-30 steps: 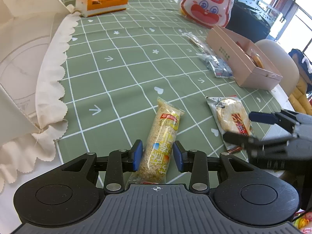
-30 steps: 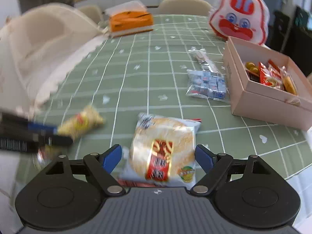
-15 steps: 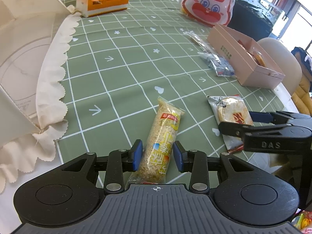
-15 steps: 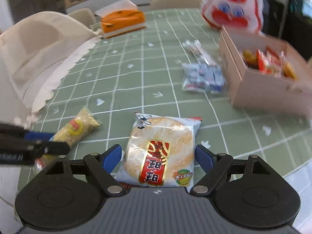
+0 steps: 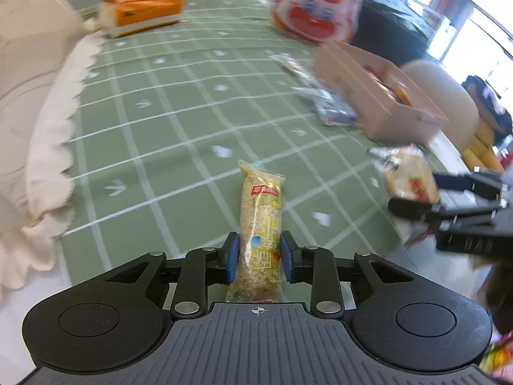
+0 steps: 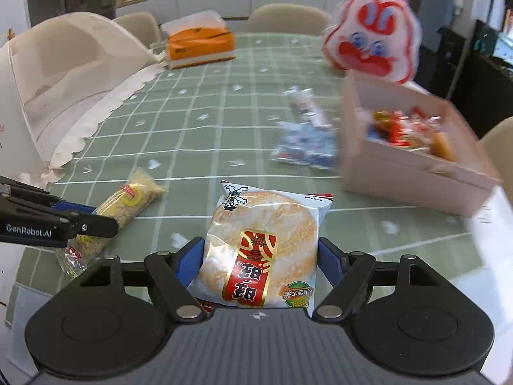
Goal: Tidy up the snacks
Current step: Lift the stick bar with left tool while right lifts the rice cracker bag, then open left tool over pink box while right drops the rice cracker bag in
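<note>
"GenRobot.AI" on left gripper (image 6: 93, 221) side; "旺旺" in gold on rice cracker packet (image 6: 261, 250) red label

The left gripper (image 5: 259, 258) is held low and pointed forward, its blue pads (image 5: 231, 257) pressed against both sides of a long grain-bar packet (image 5: 261, 224). The right gripper (image 6: 260, 264) is held level beside it, on the right, its fingers set wider and closed against the edges of a round rice-cracker packet (image 6: 261, 247).
</note>
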`<state>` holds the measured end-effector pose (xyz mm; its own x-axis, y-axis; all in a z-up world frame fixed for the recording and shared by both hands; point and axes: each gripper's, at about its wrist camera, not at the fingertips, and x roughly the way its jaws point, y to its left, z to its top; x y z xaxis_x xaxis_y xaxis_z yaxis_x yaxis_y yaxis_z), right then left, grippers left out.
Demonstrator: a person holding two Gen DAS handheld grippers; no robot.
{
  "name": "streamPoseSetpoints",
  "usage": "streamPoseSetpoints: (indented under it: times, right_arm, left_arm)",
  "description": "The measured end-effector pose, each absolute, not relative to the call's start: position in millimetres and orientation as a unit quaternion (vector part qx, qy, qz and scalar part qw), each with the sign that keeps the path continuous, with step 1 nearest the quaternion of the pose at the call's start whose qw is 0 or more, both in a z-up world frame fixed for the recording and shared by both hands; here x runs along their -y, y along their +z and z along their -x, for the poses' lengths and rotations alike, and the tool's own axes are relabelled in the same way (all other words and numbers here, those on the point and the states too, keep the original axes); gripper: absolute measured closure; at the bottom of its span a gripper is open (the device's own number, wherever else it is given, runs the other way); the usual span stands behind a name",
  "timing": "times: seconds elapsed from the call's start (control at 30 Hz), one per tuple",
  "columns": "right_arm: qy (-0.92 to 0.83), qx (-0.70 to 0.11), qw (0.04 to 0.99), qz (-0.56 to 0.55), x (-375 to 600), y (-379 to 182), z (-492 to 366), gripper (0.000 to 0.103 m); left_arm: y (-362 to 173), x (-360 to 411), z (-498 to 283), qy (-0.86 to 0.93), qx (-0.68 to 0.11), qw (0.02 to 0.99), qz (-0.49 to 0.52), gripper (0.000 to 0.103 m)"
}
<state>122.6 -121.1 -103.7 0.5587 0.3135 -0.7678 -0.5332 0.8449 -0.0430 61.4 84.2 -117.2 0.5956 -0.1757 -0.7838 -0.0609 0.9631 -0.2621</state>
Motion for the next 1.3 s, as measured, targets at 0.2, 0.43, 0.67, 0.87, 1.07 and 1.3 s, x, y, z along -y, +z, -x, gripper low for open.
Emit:
streamPoseSetpoints:
  times: [0.2, 0.43, 0.67, 0.87, 1.07, 1.3]
  right_arm:
    - [0.183, -0.396, 0.891, 0.128, 189.1, -76.4, -135.9, 0.027]
    - [0.146, -0.333, 0.926, 0.103, 261.5, -19.2, -162.7, 0.027]
    - [0.154, -0.251, 0.952, 0.083, 294.5, 46.0, -214.6, 0.027]
    - [0.187, -0.272, 0.941, 0.075, 290.9, 68.0, -281.9, 0.027]
    - [0.221, -0.357, 0.903, 0.092, 265.3, 22.0, -351.1, 0.027]
    - [0.256, -0.467, 0.841, 0.097, 222.5, -66.0, -410.5, 0.027]
  left_arm:
    - [-101.0, -39.8, -78.6, -0.083, -0.454, 0.880, 0.115, 0.071]
    - [-37.1, 21.1, -116.0, -0.160, -0.392, 0.899, 0.111, 0.072]
    - [32.1, 52.2, -185.8, -0.159, -0.290, 0.936, 0.118, 0.071]
    - [9.0, 59.2, -264.9, -0.100, -0.293, 0.933, 0.184, 0.071]
    - [-69.2, 73.7, -308.7, -0.067, -0.360, 0.907, 0.209, 0.071]
    - [-97.4, 90.0, -316.2, -0.062, -0.374, 0.916, 0.132, 0.068]
